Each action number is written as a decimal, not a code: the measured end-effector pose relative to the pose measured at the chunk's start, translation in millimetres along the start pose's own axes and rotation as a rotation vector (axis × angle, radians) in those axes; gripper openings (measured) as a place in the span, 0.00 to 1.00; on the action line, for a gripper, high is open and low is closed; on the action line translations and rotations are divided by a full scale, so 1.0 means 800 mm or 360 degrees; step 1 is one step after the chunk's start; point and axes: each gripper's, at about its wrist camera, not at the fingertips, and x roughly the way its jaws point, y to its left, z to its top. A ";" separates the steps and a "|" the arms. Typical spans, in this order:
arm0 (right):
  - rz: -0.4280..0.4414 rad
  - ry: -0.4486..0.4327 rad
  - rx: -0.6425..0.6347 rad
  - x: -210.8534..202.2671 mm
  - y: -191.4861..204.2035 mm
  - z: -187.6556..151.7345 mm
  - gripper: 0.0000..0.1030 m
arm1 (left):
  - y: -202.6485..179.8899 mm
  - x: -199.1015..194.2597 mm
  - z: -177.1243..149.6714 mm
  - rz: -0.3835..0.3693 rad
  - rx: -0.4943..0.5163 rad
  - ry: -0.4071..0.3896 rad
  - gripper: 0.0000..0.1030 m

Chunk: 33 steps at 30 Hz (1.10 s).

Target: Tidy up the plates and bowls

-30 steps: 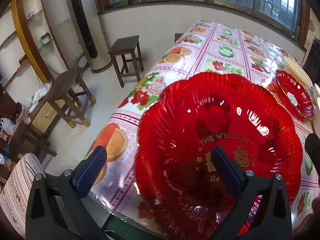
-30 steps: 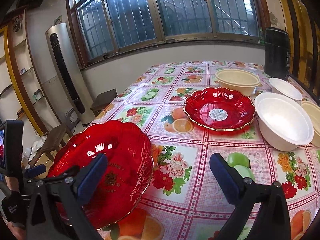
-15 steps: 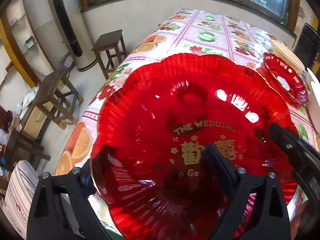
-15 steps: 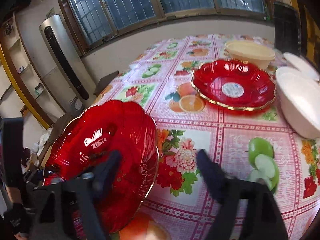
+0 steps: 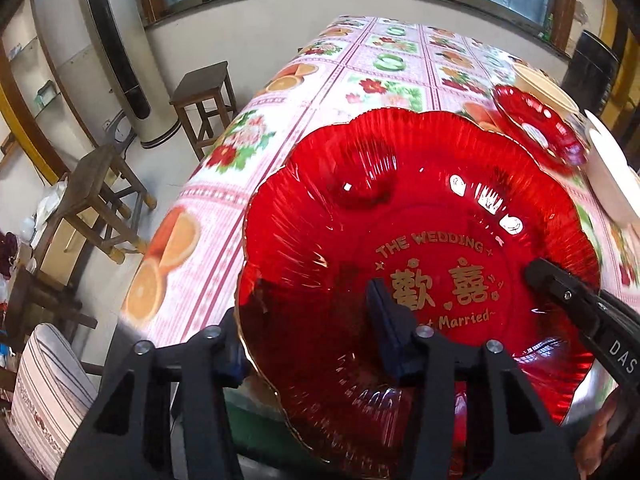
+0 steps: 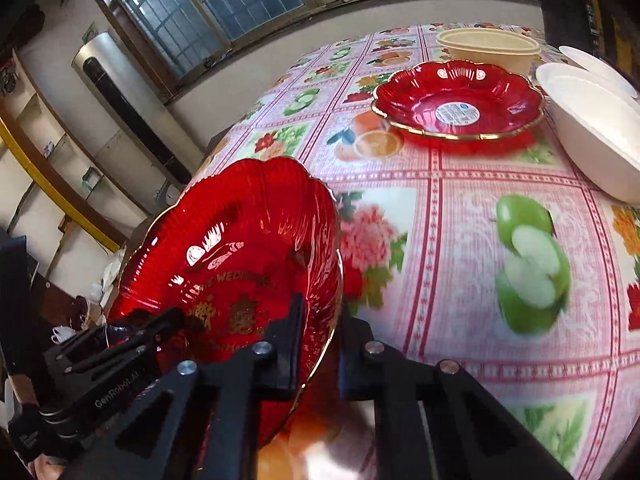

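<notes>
A large red scalloped plate (image 5: 400, 208) with gold wedding lettering is tilted up at the near left corner of the table; it also shows in the right wrist view (image 6: 240, 240). My left gripper (image 5: 308, 344) is shut on its near left rim, one finger inside the plate and one behind it. My right gripper (image 6: 320, 344) is shut on its right rim. A second red plate (image 6: 460, 100) lies flat further back.
The table (image 6: 460, 208) has a fruit-print cloth. A cream bowl (image 6: 488, 46) stands behind the second plate and white bowls (image 6: 592, 128) stand at the right. Wooden stools (image 5: 204, 96) and a standing air conditioner (image 5: 120, 52) are left of the table.
Both grippers went from open to shut on the large red plate's rim. The plate has tilted up off the cloth, and the right gripper moved left onto it.
</notes>
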 end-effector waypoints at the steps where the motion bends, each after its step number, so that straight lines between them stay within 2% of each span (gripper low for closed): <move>1: 0.0001 0.0014 -0.0015 -0.004 0.003 -0.006 0.16 | 0.002 -0.003 -0.006 -0.0006 0.0005 0.0001 0.50; 4: 0.0025 0.0045 -0.0052 -0.013 0.012 -0.022 0.19 | 0.012 -0.011 -0.019 -0.0027 -0.0004 0.0005 0.50; 7: 0.0064 0.0068 -0.0100 -0.017 0.017 -0.029 0.21 | 0.019 -0.015 -0.023 -0.0053 -0.0037 0.0015 0.55; 9: 0.0113 0.0081 -0.0080 -0.021 0.011 -0.027 0.21 | 0.026 -0.030 -0.029 0.0023 -0.0059 -0.0055 0.64; 11: 0.0142 0.0041 -0.0013 -0.032 -0.004 -0.018 0.23 | 0.035 -0.049 -0.034 0.0108 -0.0073 -0.0156 0.80; 13: 0.0150 -0.0050 0.0038 -0.054 -0.022 -0.007 0.38 | 0.048 -0.075 -0.036 0.0133 -0.0127 -0.0277 0.83; 16: 0.0052 -0.0197 0.0110 -0.082 -0.049 0.016 0.54 | 0.058 -0.118 -0.023 0.0124 -0.0191 -0.0461 0.87; 17: 0.0035 -0.0237 0.0154 -0.088 -0.061 0.026 0.54 | 0.057 -0.129 -0.016 0.0107 -0.0202 -0.0505 0.90; 20: 0.0070 -0.0309 0.0326 -0.086 -0.095 0.055 0.56 | 0.044 -0.152 0.019 -0.0057 -0.0236 -0.0579 0.99; 23: 0.0135 -0.0283 0.0504 -0.059 -0.118 0.079 0.58 | 0.017 -0.153 0.062 -0.0213 -0.0245 -0.0532 1.00; 26: 0.0209 -0.0236 0.0618 -0.023 -0.130 0.092 0.58 | -0.020 -0.127 0.103 -0.0332 -0.0256 -0.0382 1.00; 28: 0.0260 -0.0220 0.0686 -0.005 -0.136 0.098 0.58 | -0.040 -0.108 0.121 -0.0336 -0.0265 -0.0310 1.00; 33: 0.0179 -0.0282 0.0861 0.006 -0.173 0.107 0.58 | -0.096 -0.051 0.162 -0.0368 -0.0270 -0.0075 1.00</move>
